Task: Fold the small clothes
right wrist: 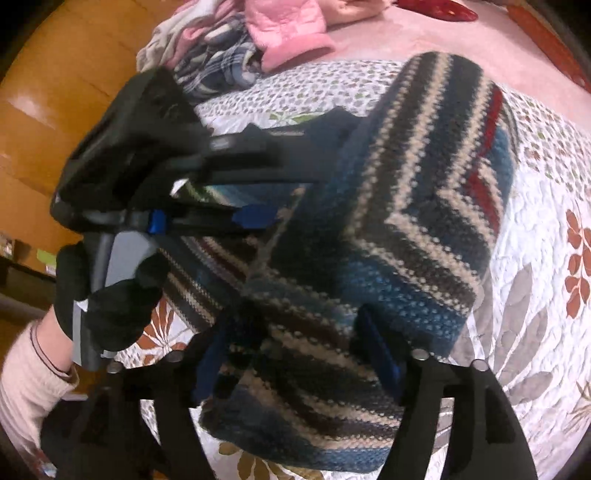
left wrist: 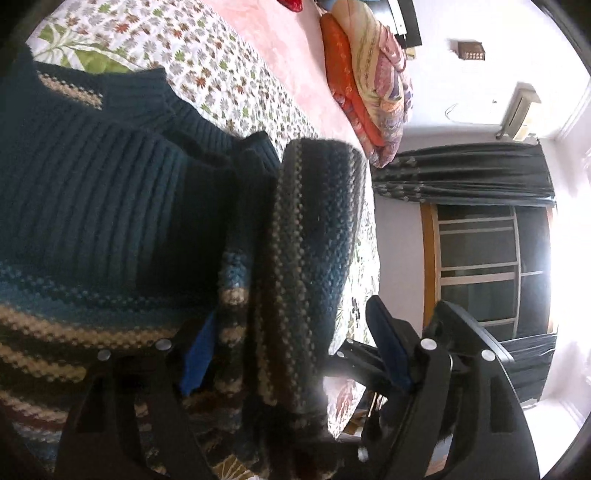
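Note:
A knitted sweater (left wrist: 110,203), dark blue with beige, grey and red stripes, lies on the floral bedspread (left wrist: 221,74). One folded-over striped part (left wrist: 314,229) stands up between my left gripper's (left wrist: 290,314) fingers. They are wide apart, and bedspread shows between the fabric and the right pad (left wrist: 388,350). In the right wrist view the sweater (right wrist: 406,221) is folded into a thick bundle. My right gripper (right wrist: 291,325) is open, with the bundle's near edge lying between its fingers. The left gripper (right wrist: 280,181) reaches in from the left, held by a gloved hand (right wrist: 110,306).
A heap of loose small clothes (right wrist: 221,66), including a pink garment (right wrist: 288,33), sits at the bed's far left. Stacked folded quilts (left wrist: 369,85) lie on the pink sheet (left wrist: 280,44). Past the bed edge are dark curtains (left wrist: 480,177) and a wooden floor (right wrist: 44,110).

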The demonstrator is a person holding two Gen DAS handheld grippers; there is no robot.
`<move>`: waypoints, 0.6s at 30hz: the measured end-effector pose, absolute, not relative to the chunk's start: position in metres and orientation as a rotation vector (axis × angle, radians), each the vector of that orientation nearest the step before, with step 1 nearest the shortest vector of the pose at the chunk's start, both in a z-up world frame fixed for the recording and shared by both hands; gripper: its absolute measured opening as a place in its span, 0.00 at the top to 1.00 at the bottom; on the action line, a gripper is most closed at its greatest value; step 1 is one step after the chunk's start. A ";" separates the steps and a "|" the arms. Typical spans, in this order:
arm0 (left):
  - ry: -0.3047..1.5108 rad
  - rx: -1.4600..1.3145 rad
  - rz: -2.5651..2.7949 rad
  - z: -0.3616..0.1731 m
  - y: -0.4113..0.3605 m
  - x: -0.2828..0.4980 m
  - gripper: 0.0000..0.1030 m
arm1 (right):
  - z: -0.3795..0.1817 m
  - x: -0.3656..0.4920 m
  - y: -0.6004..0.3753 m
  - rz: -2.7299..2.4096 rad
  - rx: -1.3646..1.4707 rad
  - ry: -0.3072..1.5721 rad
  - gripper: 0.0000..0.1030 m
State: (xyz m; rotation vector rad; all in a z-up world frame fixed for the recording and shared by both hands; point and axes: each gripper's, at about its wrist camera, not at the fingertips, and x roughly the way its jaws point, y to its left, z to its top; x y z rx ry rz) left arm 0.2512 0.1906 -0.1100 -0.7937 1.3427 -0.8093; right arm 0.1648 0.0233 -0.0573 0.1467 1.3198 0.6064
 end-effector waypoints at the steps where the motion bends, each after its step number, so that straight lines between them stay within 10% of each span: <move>1: 1.341 -0.776 -0.805 -0.109 0.185 0.253 0.26 | -0.057 0.165 0.028 0.611 0.128 1.317 0.27; 5: 1.311 -0.712 -0.811 -0.098 0.163 0.258 0.27 | -0.057 0.161 0.028 0.628 0.115 1.321 0.24; 18: 1.291 -0.587 -0.786 -0.100 0.127 0.254 0.76 | -0.058 0.162 0.013 0.606 0.150 1.331 0.17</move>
